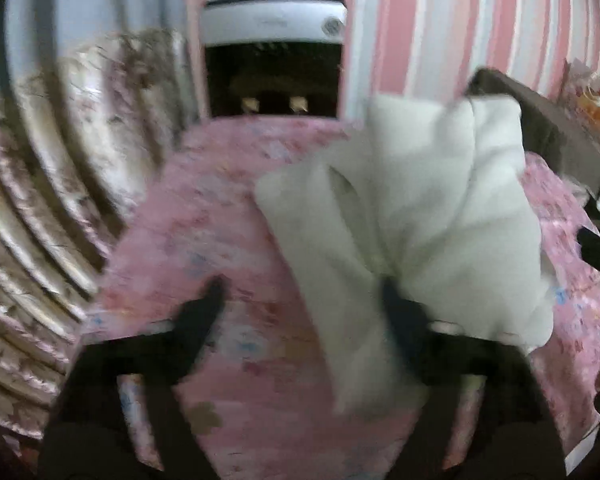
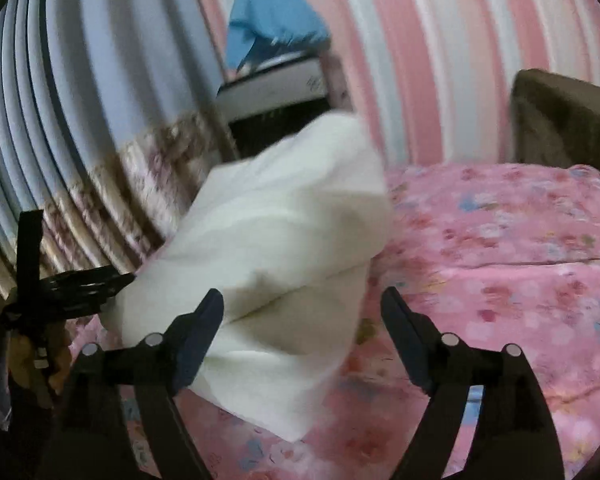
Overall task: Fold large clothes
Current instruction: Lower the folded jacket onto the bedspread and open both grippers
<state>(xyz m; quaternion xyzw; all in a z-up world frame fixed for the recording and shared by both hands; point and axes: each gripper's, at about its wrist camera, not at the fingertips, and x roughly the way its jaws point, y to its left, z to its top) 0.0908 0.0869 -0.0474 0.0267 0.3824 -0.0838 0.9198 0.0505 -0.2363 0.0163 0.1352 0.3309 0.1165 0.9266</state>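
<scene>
A white garment point(image 1: 420, 216) is bunched in a heap on the pink floral bedspread point(image 1: 220, 248). In the left wrist view my left gripper point(image 1: 304, 292) is open; its right finger point(image 1: 396, 312) is pressed into the cloth and partly draped by it, its left finger point(image 1: 208, 300) is over bare bedspread. In the right wrist view the garment point(image 2: 276, 232) lies ahead and left. My right gripper point(image 2: 302, 312) is open, with the cloth's lower edge between and beside its left finger point(image 2: 204, 324). The left gripper point(image 2: 76, 284) shows at the garment's left edge.
A floral curtain point(image 1: 60, 184) hangs along the left. A white-and-black appliance point(image 1: 274, 40) with blue cloth point(image 2: 272, 20) on top stands against the pink striped wall. A dark brown headboard point(image 2: 568, 120) rises at the right. Bedspread point(image 2: 500, 248) stretches to the right.
</scene>
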